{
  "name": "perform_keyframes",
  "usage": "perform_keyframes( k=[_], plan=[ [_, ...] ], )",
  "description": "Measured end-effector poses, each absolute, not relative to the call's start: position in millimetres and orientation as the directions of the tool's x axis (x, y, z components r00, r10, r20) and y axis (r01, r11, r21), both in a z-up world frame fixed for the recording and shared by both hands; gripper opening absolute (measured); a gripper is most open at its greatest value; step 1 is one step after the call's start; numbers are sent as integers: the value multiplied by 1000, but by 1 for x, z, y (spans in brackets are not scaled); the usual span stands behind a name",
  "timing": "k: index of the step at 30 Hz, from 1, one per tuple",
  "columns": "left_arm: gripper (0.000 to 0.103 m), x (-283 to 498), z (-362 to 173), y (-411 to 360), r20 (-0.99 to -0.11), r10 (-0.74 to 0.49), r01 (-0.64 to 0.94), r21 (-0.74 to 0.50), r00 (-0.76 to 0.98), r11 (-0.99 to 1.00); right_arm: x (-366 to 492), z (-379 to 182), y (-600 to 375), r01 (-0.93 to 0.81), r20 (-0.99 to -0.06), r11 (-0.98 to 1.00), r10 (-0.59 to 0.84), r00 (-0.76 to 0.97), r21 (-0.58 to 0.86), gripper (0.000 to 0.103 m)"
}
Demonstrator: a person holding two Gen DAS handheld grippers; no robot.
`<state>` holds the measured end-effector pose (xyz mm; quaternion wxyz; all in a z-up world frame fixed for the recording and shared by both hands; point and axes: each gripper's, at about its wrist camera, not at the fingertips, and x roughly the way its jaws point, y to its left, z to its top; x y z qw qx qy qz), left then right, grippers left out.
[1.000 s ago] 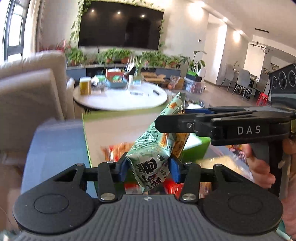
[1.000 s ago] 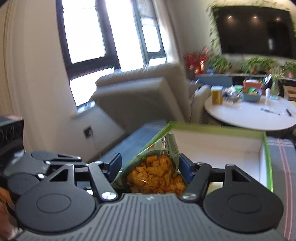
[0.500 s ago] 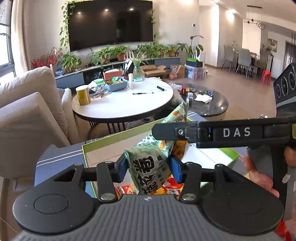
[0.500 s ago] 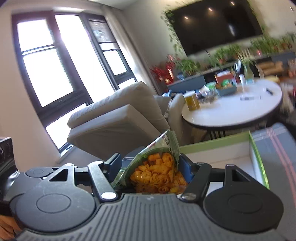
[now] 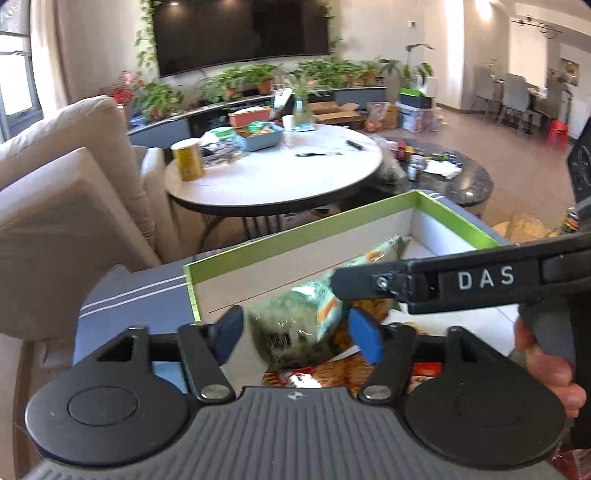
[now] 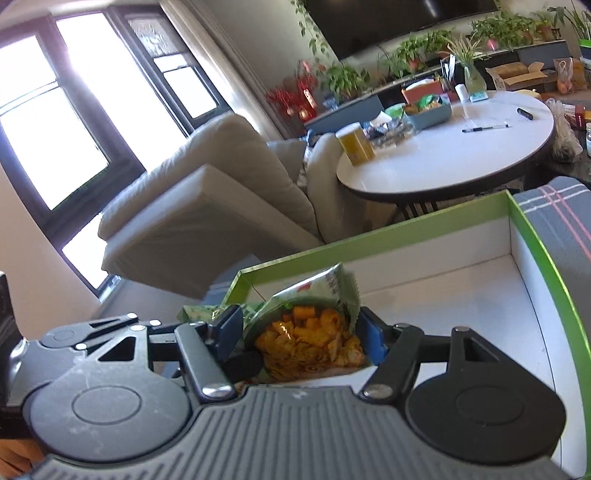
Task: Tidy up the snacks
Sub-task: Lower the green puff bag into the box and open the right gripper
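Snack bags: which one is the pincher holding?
The green snack bag, clamped in the right gripper. The red-orange snack packets lie loose beneath it in the green-rimmed box.

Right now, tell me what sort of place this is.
Most likely a home living room: a big wall-mounted TV, a beige sofa by the windows, and a round table, with dining chairs farther back.

Left gripper [image 5: 295, 332]: black linkage, silver screws, blue pads [image 5: 364, 334], ribbed grey housing; right gripper [image 6: 301, 334] alike, "DAS" marking, bare-skinned hand [image 5: 546, 369] at 3 o'clock.
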<state>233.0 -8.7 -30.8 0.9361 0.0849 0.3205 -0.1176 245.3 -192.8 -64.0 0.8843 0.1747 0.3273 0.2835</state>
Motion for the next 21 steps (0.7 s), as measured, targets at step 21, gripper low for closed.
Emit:
perform_keyframes(
  k=[21],
  plan=[
    [81,142,2,9,-529,-151,184,11,835,983,170,-11,-209,-458,-459,803,595,660,383,70]
  ],
)
